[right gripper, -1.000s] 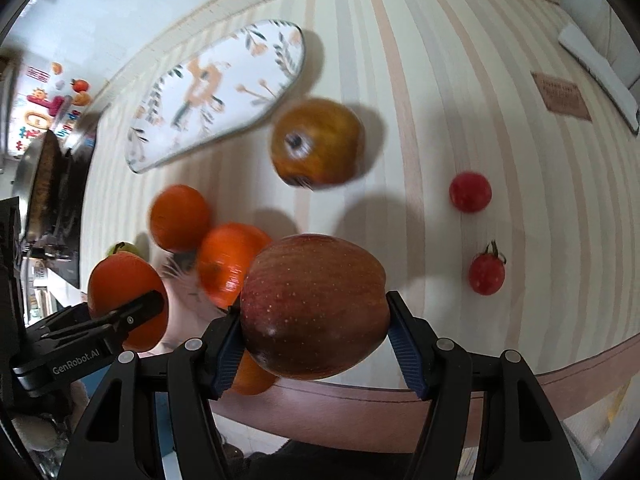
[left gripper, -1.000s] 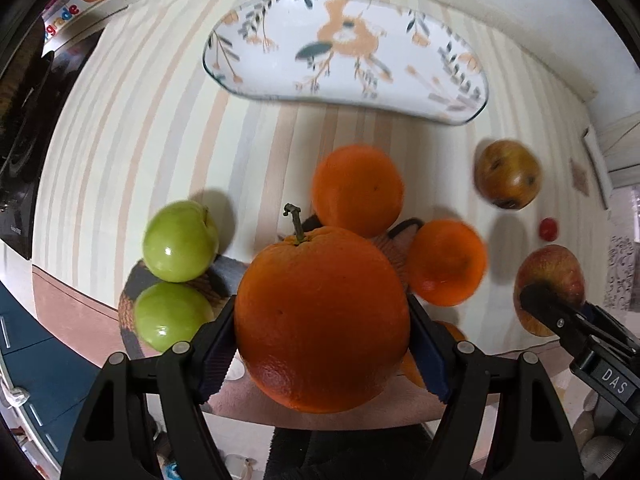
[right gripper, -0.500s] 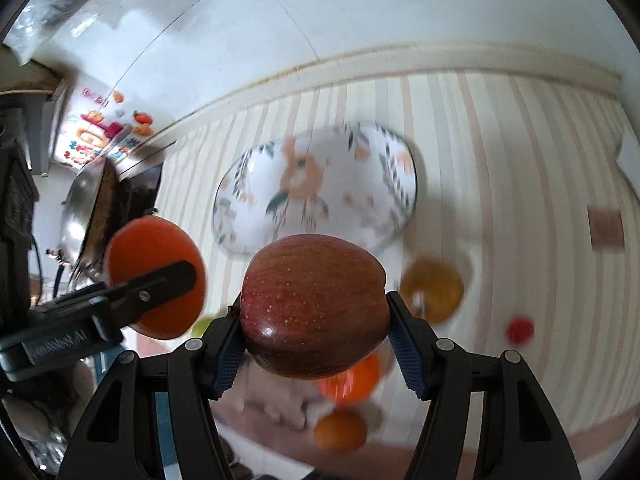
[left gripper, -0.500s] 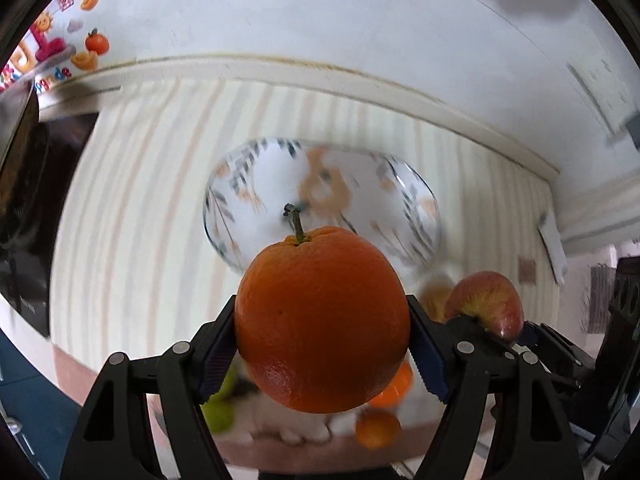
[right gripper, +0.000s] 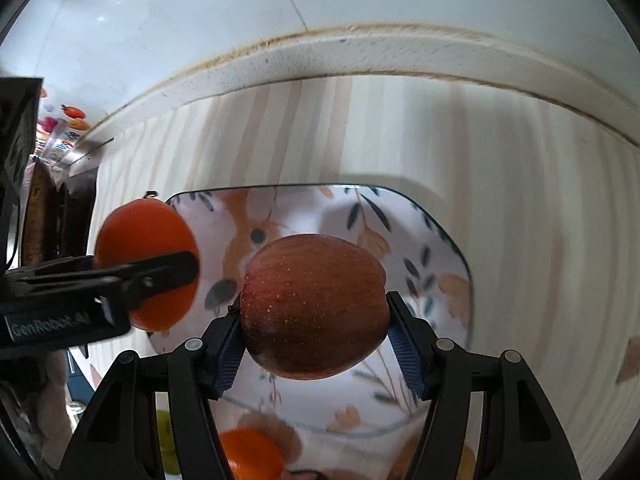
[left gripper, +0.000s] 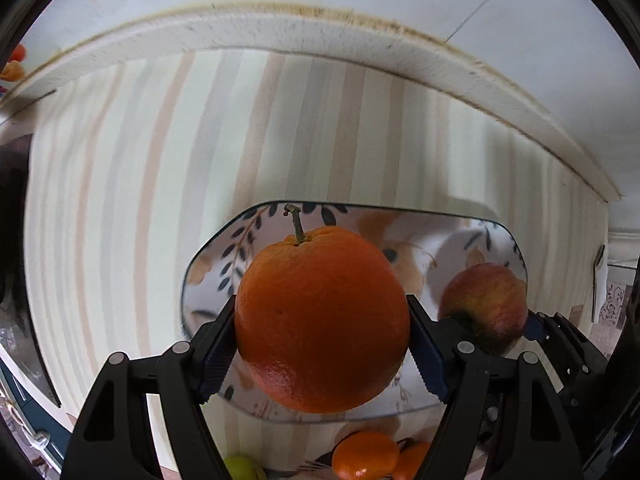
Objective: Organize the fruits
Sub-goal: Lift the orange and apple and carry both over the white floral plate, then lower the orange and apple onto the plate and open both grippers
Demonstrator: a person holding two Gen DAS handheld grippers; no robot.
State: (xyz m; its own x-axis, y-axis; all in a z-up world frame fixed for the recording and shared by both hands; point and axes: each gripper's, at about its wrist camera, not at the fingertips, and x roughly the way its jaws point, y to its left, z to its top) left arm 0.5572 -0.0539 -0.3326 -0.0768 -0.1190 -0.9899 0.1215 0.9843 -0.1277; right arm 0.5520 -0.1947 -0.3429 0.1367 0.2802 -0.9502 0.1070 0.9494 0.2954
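Over the floral plate [left gripper: 500,236] we've got both loads crowding each other: the orange [left gripper: 322,320] left, the apple [right gripper: 314,306] right beside it. Striped tabletop [left gripper: 160,200] beyond looks open up to the backsplash ledge [left gripper: 320,36].

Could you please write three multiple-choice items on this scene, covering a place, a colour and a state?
1. Where is the patterned plate?
A. behind and below both held fruits
B. on the wall
C. on a stack of oranges

2. What colour is the fruit in the right tool?
A. green
B. red
C. yellow

3. What state is the left tool in?
A. open
B. shut on nothing
C. shut on the orange

Key: 1 A, both views show it past the fruits; 2 B, the apple is red; 3 C, both fingers press its sides.
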